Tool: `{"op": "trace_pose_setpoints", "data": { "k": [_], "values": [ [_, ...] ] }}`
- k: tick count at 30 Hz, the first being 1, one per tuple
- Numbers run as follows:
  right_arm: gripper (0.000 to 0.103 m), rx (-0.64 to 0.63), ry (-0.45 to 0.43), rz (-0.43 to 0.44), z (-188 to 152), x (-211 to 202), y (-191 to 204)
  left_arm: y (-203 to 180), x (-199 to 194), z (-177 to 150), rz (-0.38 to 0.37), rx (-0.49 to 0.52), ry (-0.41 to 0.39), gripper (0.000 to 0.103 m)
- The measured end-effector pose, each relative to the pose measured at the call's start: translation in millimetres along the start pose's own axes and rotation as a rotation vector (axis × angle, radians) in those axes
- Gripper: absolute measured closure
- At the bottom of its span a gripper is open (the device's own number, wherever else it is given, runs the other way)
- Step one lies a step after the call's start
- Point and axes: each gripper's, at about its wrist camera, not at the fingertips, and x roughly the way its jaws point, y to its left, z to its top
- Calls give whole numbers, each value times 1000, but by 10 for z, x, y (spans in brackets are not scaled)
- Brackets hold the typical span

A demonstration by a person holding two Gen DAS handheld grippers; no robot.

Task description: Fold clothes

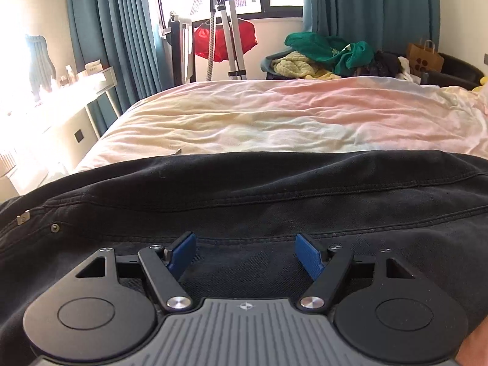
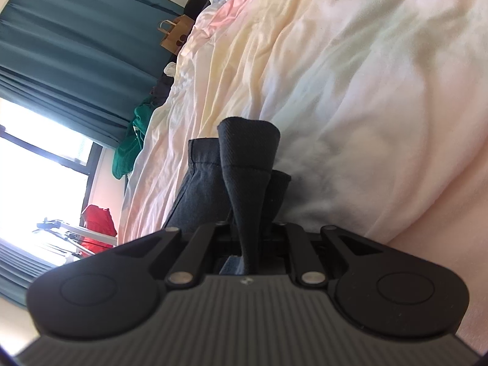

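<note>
Black jeans (image 1: 244,195) lie spread across the near part of the bed, with a rivet and seams showing. My left gripper (image 1: 245,251) is open, its blue pads (image 1: 308,254) wide apart just above the denim, holding nothing. In the right wrist view, my right gripper (image 2: 248,244) is shut on a bunched hem of the black jeans (image 2: 244,164), and the cloth sticks up out of the closed jaws above the pastel bedsheet (image 2: 350,91). The view is tilted sideways.
The bed's pastel sheet (image 1: 274,119) stretches beyond the jeans. A pile of green and yellow clothes (image 1: 323,55) sits past the far edge. A paper bag (image 1: 424,58), a garment steamer with a red cloth (image 1: 225,42), teal curtains and a white desk (image 1: 61,100) surround the bed.
</note>
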Motion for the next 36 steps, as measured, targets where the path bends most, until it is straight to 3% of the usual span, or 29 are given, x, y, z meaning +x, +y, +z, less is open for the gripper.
{"op": "trace_pose_setpoints", "data": {
  "k": [3,9,22,27,31,34,36],
  "values": [
    [93,-25,-6,-13,-9,-15,33,138,23,-69,37,7,47,26],
    [93,-84,-16,-36,-19,-26,106,494,-228,-291,4,-55,19,27],
    [93,-198,-51,-88,-71,-92,315,489,-87,-572,-15,-38,18,23],
    [92,-361,-102,-157,-167,-188,658,552,-60,-582,-41,-45,18,21],
    [92,-430,-146,-163,-185,-310,1038,526,-52,-551,-33,1,7,19],
    [92,-473,-172,-127,-212,-457,1412,540,-53,-509,-39,-1,5,17],
    [92,-576,-202,-95,-332,-580,1773,588,-77,-479,-46,-23,2,17]
  ]
}}
